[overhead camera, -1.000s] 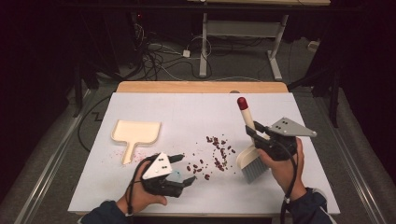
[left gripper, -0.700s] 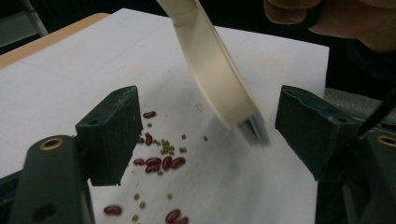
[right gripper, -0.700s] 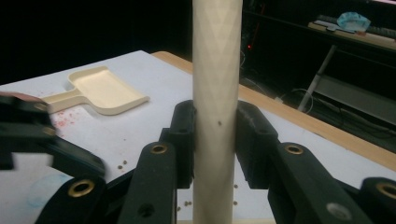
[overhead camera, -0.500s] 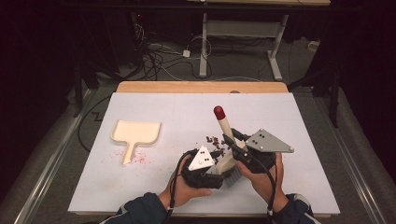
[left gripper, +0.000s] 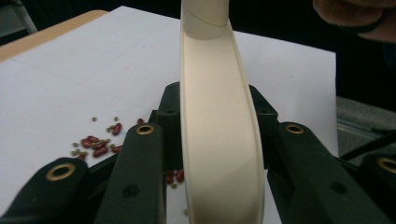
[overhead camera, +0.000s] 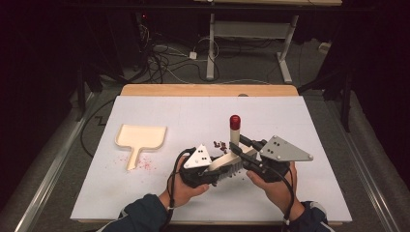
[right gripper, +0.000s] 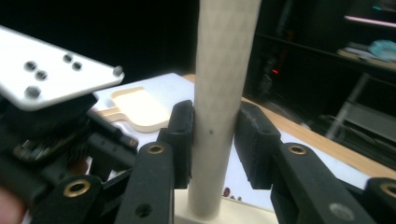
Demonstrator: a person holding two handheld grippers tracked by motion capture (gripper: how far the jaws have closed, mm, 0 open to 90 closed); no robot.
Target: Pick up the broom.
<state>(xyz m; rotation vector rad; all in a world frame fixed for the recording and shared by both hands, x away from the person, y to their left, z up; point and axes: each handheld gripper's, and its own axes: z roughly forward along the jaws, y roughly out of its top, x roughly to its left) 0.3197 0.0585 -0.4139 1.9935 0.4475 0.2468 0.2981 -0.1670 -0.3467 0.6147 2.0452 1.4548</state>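
A cream brush (overhead camera: 235,137) with a red cap on its handle stands tilted over the middle of the white table (overhead camera: 193,111). My left gripper (overhead camera: 220,174) is shut on the brush's cream head (left gripper: 217,140); its jaws have just been closing. My right gripper (overhead camera: 239,145) is shut on the brush's handle (right gripper: 219,93), and its pads (right gripper: 183,140) still touch the handle after the jaws have just been opening slightly. Red beans (overhead camera: 221,145) lie scattered under the brush, also seen as beans (left gripper: 95,147) left of my left gripper (left gripper: 217,135).
A cream dustpan (overhead camera: 140,137) lies flat at the table's left, handle toward the person, with a few red specks beside it. The dustpan (right gripper: 140,109) sits beyond my right gripper (right gripper: 215,140). Cables and desk legs stand on the floor behind the table.
Both hands came together at the table's middle front. The right one carried the brush leftward over the beans. The left gripper closed on the brush head.
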